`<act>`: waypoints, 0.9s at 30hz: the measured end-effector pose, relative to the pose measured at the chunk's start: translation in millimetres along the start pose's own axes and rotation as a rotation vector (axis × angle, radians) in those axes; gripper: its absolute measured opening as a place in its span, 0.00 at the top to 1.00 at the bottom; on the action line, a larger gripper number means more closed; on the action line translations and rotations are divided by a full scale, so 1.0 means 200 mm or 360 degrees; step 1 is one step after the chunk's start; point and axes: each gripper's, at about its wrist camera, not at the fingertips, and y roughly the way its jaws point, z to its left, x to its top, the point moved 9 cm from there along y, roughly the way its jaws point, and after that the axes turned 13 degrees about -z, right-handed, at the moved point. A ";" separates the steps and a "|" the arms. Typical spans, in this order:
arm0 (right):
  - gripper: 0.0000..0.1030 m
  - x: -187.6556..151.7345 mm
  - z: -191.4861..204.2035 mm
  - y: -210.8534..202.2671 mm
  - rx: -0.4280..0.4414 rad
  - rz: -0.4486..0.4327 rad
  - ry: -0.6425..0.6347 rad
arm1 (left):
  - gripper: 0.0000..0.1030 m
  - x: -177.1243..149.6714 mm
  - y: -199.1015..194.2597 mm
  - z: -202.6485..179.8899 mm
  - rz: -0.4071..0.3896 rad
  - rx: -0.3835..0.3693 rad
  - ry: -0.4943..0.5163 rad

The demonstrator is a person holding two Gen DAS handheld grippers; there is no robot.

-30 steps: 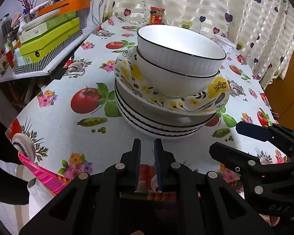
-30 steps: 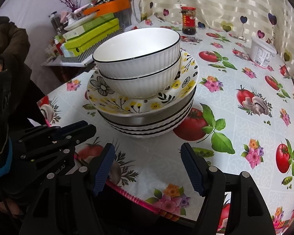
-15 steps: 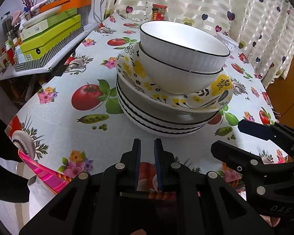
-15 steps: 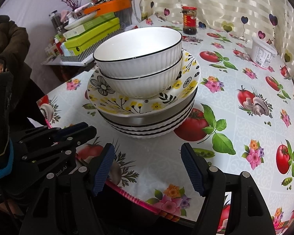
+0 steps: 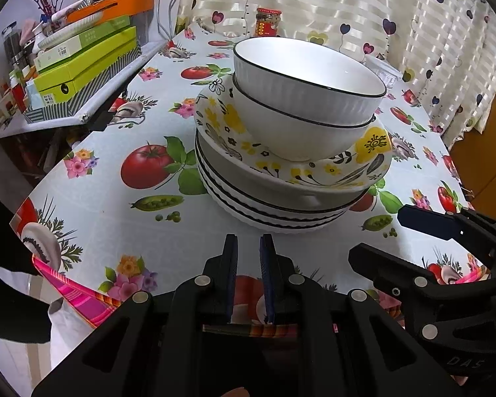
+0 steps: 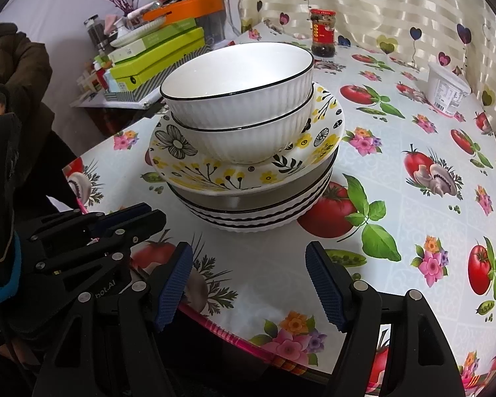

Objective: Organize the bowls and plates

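From the left wrist we see our left hand-held gripper (image 5: 248,258) low over the near edge of the table (image 5: 215,241), its jaws nearly together with only a narrow slit between them and nothing held. Just ahead stands the stack: 2 white bowls (image 5: 307,99) nested one in the other, sitting in a flowered plate (image 5: 373,152), which rests on a pile of black-rimmed plates (image 5: 274,211). The right hand-held gripper (image 5: 400,235) shows at the right of this view, near the stack but not touching it. A jar (image 5: 268,22) stands far back by the curtain, and green boxes (image 5: 86,63) lie on a shelf to the left.

From the right wrist our right hand-held gripper (image 6: 249,281) has its jaws wide apart and empty, aimed at the foot of the stack. The bowls (image 6: 241,99), the flowered plate (image 6: 188,165) and the black-rimmed plates (image 6: 258,211) sit together mid-table. A white tub (image 6: 446,89) stands well apart at the far right.

We judge the sorting close to done: every dish we can see is already in 1 pile, bowls on top, plates beneath. What may remain is squaring the pile, since the flowered plate overhangs those below; otherwise we see no loose dish left.
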 end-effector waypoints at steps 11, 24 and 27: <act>0.30 0.00 0.00 0.00 0.0001 -0.0002 -0.0006 | 0.86 0.01 0.00 0.00 -0.0010 0.0004 0.0014; 0.30 0.01 -0.01 0.00 -0.0004 -0.0002 -0.0007 | 0.86 0.01 0.00 0.00 -0.0013 0.0011 0.0016; 0.30 0.01 -0.01 0.00 -0.0003 -0.0004 -0.0009 | 0.86 0.01 0.00 0.00 -0.0014 0.0011 0.0016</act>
